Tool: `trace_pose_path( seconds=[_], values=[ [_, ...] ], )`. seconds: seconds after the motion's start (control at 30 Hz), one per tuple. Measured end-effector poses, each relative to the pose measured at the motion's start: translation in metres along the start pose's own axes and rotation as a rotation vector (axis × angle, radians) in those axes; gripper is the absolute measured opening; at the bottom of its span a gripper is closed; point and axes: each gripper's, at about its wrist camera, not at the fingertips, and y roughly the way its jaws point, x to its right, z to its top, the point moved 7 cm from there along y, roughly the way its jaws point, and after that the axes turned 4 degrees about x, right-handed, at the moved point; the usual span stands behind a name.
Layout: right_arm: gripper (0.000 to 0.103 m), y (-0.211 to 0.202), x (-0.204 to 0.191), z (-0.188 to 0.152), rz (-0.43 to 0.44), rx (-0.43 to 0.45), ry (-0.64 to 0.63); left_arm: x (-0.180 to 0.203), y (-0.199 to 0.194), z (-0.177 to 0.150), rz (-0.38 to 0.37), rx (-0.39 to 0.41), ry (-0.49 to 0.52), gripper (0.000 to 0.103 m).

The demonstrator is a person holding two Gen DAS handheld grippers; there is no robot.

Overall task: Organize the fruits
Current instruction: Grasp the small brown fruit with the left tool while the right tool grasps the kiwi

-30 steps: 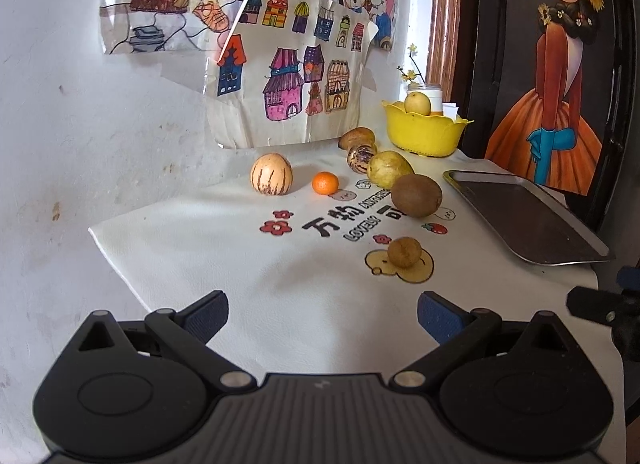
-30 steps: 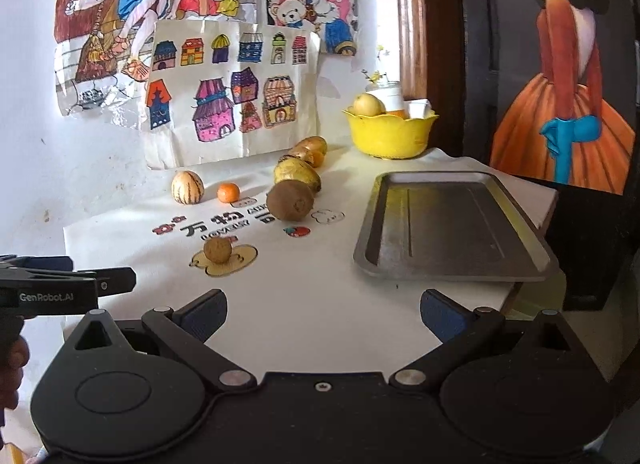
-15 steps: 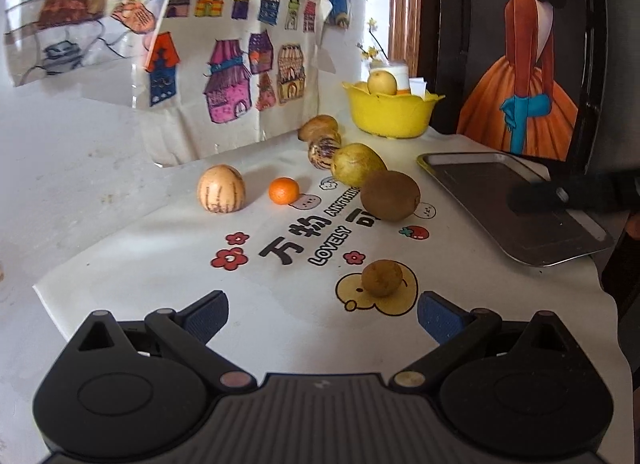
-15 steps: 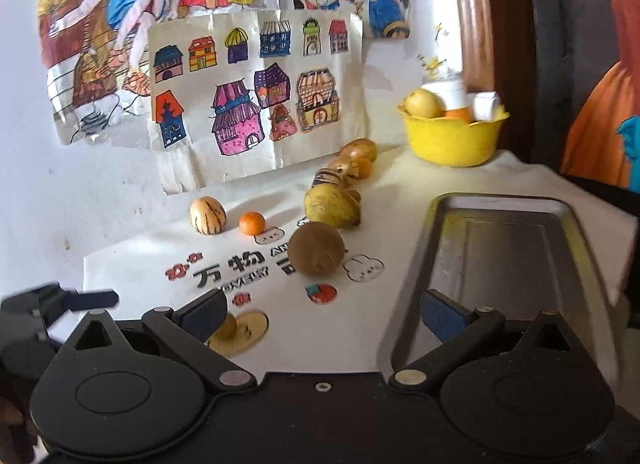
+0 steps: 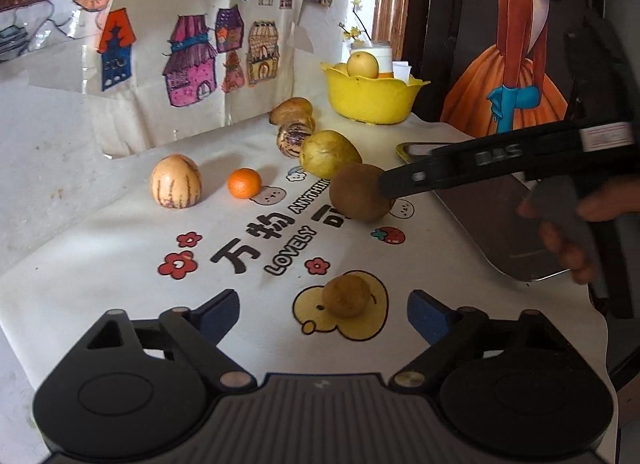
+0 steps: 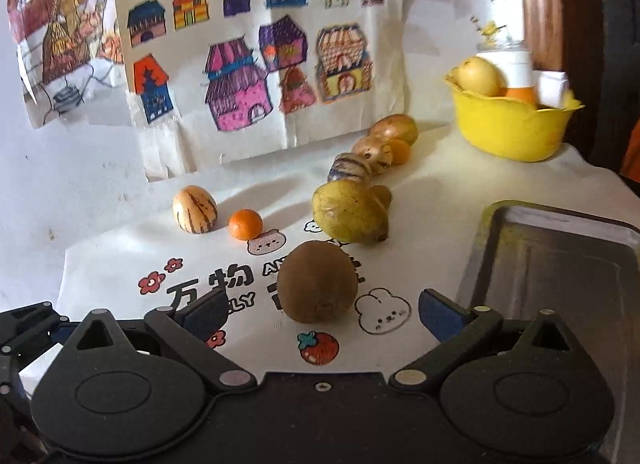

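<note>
Right gripper (image 6: 318,314): jaws wide, just been closing slightly, pads clear of the kiwi (image 6: 317,282) standing between them, long axis roughly upright, nothing gripped. Left gripper (image 5: 323,310): jaws likewise wide and just narrowing, empty, small brown fruit (image 5: 346,295) directly ahead on the duck print. Metal tray (image 6: 560,264) lies right of the kiwi; right hand is nearer it.
</note>
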Motion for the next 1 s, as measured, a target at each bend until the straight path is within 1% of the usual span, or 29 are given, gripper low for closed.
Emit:
trace_pose_path(
  seconds=[0.03, 0.13, 0.23, 0.3, 0.33, 0.4, 0.53, 0.6, 0.67, 0.7, 0.73, 0.77, 0.8, 1.0],
  values=[
    [0.098, 0.006, 0.000, 0.001, 0.008, -0.007, -0.004, 0.002, 0.002, 0.000, -0.005, -0.010, 0.000, 0.091],
    [0.094, 0.020, -0.002, 0.000, 0.033, -0.028, -0.022, 0.007, 0.009, 0.000, -0.014, -0.038, 0.013, 0.084],
    [0.091, 0.032, -0.004, -0.001, 0.037, -0.046, -0.031, 0.010, 0.014, -0.001, -0.016, -0.061, 0.010, 0.078],
    [0.089, 0.039, -0.005, -0.002, 0.040, -0.057, -0.041, 0.009, 0.017, -0.001, -0.004, -0.074, 0.005, 0.069],
    [0.088, 0.042, -0.005, -0.003, 0.040, -0.062, -0.047, 0.009, 0.018, -0.001, 0.000, -0.080, 0.002, 0.066],
    [0.083, 0.047, -0.005, -0.003, 0.037, -0.067, -0.055, 0.008, 0.019, -0.001, 0.005, -0.079, -0.005, 0.060],
    [0.079, 0.055, -0.003, -0.003, 0.033, -0.070, -0.053, 0.009, 0.019, -0.002, 0.015, -0.077, 0.020, 0.054],
    [0.076, 0.058, -0.002, -0.004, 0.036, -0.071, -0.045, 0.009, 0.019, -0.002, 0.018, -0.074, 0.021, 0.048],
    [0.068, 0.060, 0.000, -0.004, 0.035, -0.071, -0.040, 0.009, 0.020, -0.001, 0.020, -0.074, 0.015, 0.043],
    [0.066, 0.061, 0.001, -0.004, 0.037, -0.071, -0.038, 0.009, 0.020, -0.001, 0.016, -0.074, 0.012, 0.038],
    [0.065, 0.061, 0.001, -0.004, 0.044, -0.068, -0.032, 0.008, 0.020, 0.000, 0.012, -0.074, 0.009, 0.036],
    [0.061, 0.061, 0.001, -0.004, 0.052, -0.066, -0.026, 0.008, 0.020, 0.000, 0.009, -0.074, 0.006, 0.033],
    [0.058, 0.060, 0.001, -0.004, 0.060, -0.063, -0.023, 0.008, 0.020, 0.000, 0.006, -0.074, 0.005, 0.032],
    [0.058, 0.058, -0.001, -0.004, 0.057, -0.043, -0.011, 0.009, 0.020, 0.000, 0.004, -0.072, 0.003, 0.031]
  ],
)
